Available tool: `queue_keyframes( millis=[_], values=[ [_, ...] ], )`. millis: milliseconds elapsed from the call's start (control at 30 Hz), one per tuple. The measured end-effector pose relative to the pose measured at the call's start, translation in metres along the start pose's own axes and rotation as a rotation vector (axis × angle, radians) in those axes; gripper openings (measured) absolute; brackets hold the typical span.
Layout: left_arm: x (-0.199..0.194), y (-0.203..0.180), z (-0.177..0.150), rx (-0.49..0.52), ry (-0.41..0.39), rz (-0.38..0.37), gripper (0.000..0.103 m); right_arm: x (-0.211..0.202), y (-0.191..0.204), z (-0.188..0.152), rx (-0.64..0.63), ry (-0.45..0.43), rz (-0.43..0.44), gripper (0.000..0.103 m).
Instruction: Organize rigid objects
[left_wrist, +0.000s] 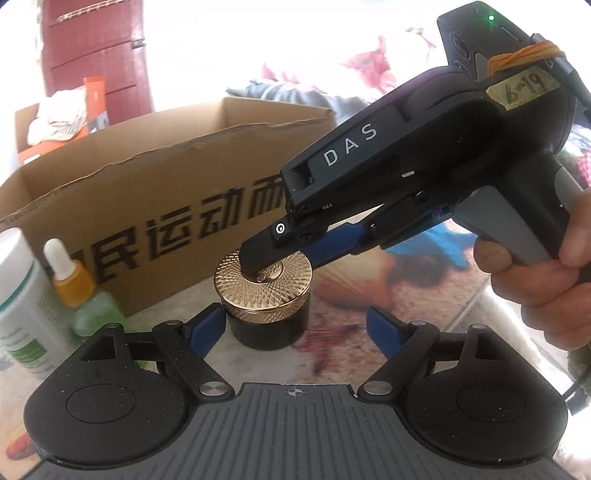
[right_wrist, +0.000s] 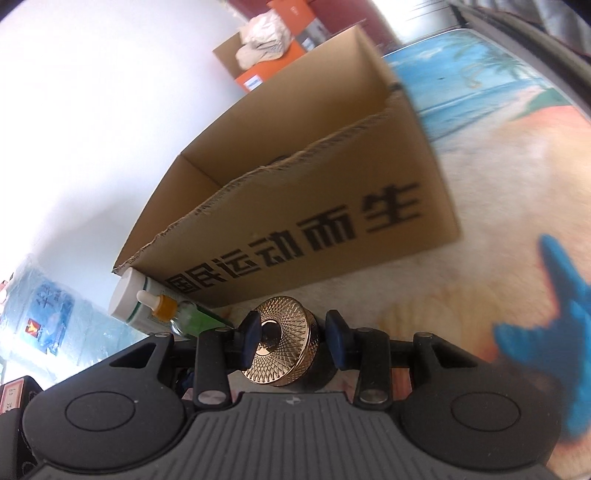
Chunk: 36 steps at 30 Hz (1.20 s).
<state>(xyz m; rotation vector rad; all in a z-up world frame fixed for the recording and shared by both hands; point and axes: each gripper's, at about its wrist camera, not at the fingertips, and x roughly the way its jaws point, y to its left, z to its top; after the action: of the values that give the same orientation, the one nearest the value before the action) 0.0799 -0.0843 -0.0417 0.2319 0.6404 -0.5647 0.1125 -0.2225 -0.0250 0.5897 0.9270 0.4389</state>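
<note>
Right gripper poised over the gold-lidded jar, in front of the open carton

The squat dark glass jar with a knurled gold metal lid (left_wrist: 266, 300) stands upright at centre frame of the left wrist view, on the table's glossy beach-print cover (right_wrist: 491, 162), just in front of the brown corrugated cardboard box with black printed characters (left_wrist: 155, 206). The right gripper (right_wrist: 291, 334) is the nearer tool: it comes down from the upper right, one black fingertip (left_wrist: 258, 254) at the lid's smooth dished centre, its blue pads parted just wider than the lid and straddling it, not yet closed. The left gripper (left_wrist: 295, 326) sits low behind the jar, spread wide and empty. The jar's axis is vertical; its lid is hard, ridged, likely slippery. At lower left stand a white plastic bottle (left_wrist: 22, 302) and a small green dropper bottle with an orange collar (left_wrist: 83, 295).
</note>
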Motion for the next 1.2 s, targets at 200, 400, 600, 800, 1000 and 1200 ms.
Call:
queue_keyframes(
  millis=[200, 400, 600, 800, 1000, 1200],
  values=[
    [0.004, -0.001, -0.004, 0.055, -0.008, 0.063, 0.091, -0.015, -0.011, -0.003, 0.054, -0.059, -0.014, 0.044],
    [0.006, 0.000, -0.012, 0.064, 0.009, 0.054, 0.097, -0.040, 0.005, -0.007, -0.013, -0.192, -0.077, 0.087],
    [0.012, 0.003, -0.014, 0.015, 0.020, 0.035, 0.099, -0.058, 0.025, -0.014, -0.097, -0.244, -0.166, 0.103],
    [0.012, 0.009, -0.018, -0.028, 0.029, -0.016, 0.103, -0.059, 0.043, -0.017, -0.163, -0.256, -0.282, 0.103],
    [0.012, 0.009, -0.023, -0.034, -0.004, -0.025, 0.103, -0.065, 0.056, -0.019, -0.217, -0.270, -0.362, 0.103],
    [0.011, 0.009, -0.024, -0.027, -0.011, -0.028, 0.103, -0.077, 0.058, -0.022, -0.297, -0.338, -0.433, 0.103]
  ],
)
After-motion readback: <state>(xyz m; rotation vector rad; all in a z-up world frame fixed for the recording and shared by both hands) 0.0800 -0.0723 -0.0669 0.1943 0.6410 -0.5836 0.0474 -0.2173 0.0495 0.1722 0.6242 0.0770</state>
